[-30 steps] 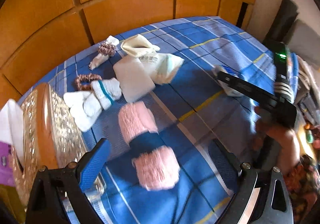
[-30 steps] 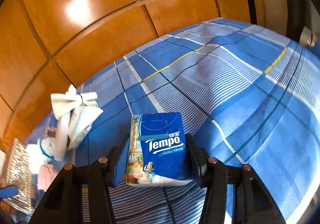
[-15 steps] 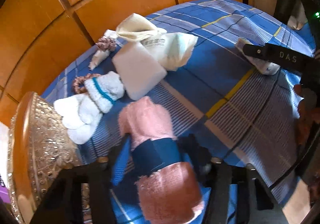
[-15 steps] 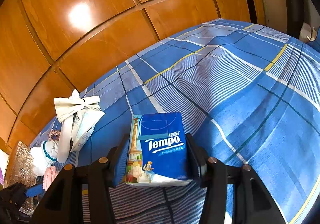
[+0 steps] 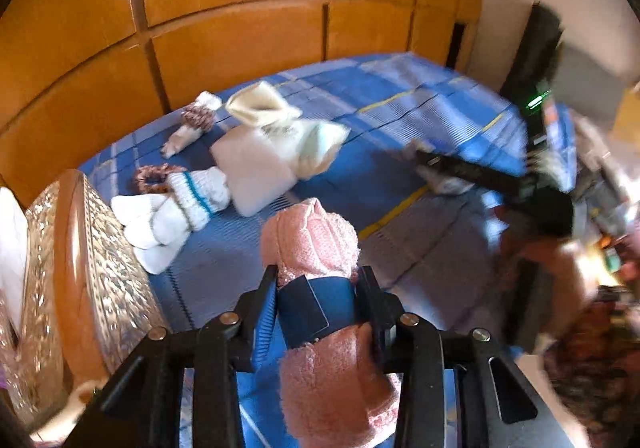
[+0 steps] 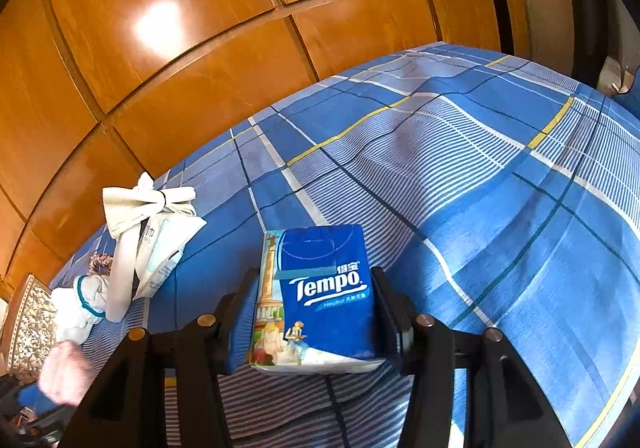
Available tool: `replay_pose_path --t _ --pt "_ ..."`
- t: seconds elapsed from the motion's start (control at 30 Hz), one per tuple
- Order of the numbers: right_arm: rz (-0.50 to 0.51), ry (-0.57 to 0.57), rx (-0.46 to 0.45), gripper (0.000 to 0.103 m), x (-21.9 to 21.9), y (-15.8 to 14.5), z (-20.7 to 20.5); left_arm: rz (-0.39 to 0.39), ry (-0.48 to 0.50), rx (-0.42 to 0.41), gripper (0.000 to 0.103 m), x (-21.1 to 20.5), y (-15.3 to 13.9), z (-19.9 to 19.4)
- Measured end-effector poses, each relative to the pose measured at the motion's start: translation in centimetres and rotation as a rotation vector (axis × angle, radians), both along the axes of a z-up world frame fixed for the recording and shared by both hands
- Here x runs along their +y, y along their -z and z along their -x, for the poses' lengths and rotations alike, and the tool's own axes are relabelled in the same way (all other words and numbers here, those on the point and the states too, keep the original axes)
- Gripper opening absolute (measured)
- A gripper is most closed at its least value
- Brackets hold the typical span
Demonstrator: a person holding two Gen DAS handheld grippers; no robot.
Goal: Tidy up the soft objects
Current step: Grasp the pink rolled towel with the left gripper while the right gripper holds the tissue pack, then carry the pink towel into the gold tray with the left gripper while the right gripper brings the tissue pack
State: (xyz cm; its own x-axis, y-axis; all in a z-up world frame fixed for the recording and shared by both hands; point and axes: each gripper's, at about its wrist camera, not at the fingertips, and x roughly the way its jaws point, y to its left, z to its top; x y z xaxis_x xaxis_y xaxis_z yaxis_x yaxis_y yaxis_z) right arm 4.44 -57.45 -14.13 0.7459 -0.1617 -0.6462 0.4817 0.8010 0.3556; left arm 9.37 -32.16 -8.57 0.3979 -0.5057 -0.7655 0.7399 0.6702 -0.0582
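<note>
The left gripper point(image 5: 318, 312) is closing on the rolled pink towel point(image 5: 316, 248), its jaws squeezing the dark blue band point(image 5: 316, 308) at the roll's middle, probably because that wrapped waist is the firmest place to pinch without the ends unrolling. The towel lies just in front of the cluster it likely belongs to: the white sock bundle with a teal stripe point(image 5: 180, 203) sits up and to the left of the towel, the white pillow-like pack point(image 5: 252, 171) directly beyond it, the cream cloth point(image 5: 260, 103) and tissue bag point(image 5: 316, 139) farther back, a brown scrunchie point(image 5: 150, 175) beside the socks. Left of the towel the carved wooden bed end point(image 5: 76, 248) rises as a hard edge, so free room lies to the right and beyond, over the blue plaid bedsheet point(image 6: 440, 167). The right gripper point(image 6: 312, 312) stands clamped on the Tempo tissue pack point(image 6: 320, 288), well right of the towel, holding it upright on the sheet. Behind everything the wooden wall panels point(image 6: 200, 47) bound the far edge of the bed.
</note>
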Motion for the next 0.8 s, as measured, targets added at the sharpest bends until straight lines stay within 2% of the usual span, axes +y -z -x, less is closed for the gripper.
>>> replay_pose_path --t 0.1,0.3,0.5,0.8 --pt "0.001 0.000 0.001 0.053 0.0 0.0 0.0 0.068 0.030 0.002 0.039 0.7 -1.8 1.1" --pt "0.035 0.004 0.028 0.053 0.4 -0.1 -0.2 0.137 0.020 -0.086 0.039 4.2 -6.4 3.1" --pt "0.073 0.005 0.064 0.053 0.9 -0.1 -0.6 0.189 -0.079 -0.164 0.039 10.0 -10.0 2.3" --pt "0.124 0.007 0.119 0.053 1.6 -0.3 -1.2 0.197 -0.255 -0.205 0.039 18.9 -11.5 0.2"
